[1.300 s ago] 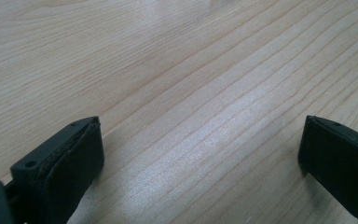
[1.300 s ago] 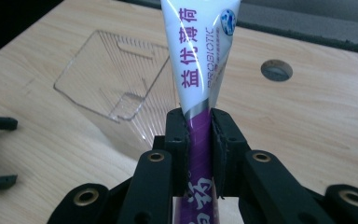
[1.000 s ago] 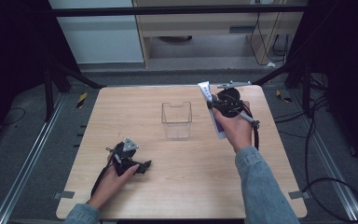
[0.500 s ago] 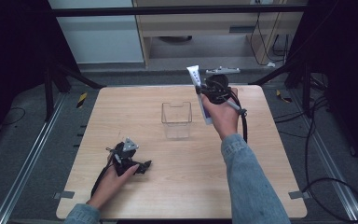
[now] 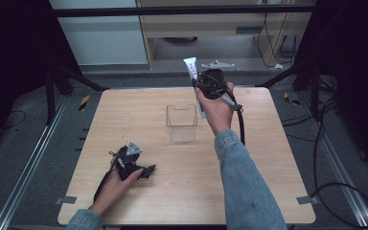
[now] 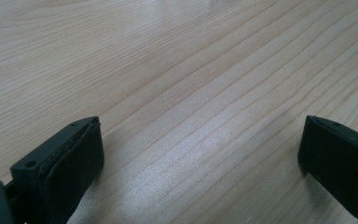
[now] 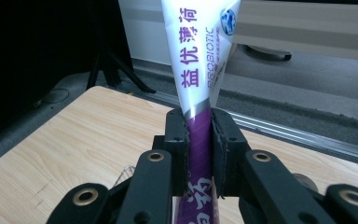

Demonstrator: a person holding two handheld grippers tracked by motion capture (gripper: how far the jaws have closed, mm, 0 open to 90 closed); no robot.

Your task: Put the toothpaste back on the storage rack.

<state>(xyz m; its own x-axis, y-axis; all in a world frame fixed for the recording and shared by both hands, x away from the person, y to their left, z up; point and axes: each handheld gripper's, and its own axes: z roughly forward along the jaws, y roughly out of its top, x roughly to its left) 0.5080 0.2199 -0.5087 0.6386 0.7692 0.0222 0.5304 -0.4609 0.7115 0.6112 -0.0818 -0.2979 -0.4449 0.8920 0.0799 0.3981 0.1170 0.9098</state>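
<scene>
My right gripper (image 7: 199,140) is clamped on a toothpaste tube (image 7: 198,56), its two black jaws pressed flat against the purple band low on the tube. In the right gripper view the tube stands up out of the jaws, widening toward its flat crimped end at the top. The upper part is white and carries purple Chinese characters running down it, 益优薄荷, and beside them the word PROBIOTIC in thin grey capitals. A small round blue and white emblem sits near the top right corner of the tube. More white characters show on the purple part below the jaws, but they are cut off and I cannot read them.

From the high view, I hold the tube (image 5: 190,68) up in the air over the far side of the wooden table (image 5: 268,158), just beyond and to the right of a clear plastic box (image 5: 181,123) that stands open near the table's middle.

My left gripper (image 5: 133,163) rests on the table at the near left, well apart from the box. Its jaws stand wide apart with bare wood grain between them.
</scene>
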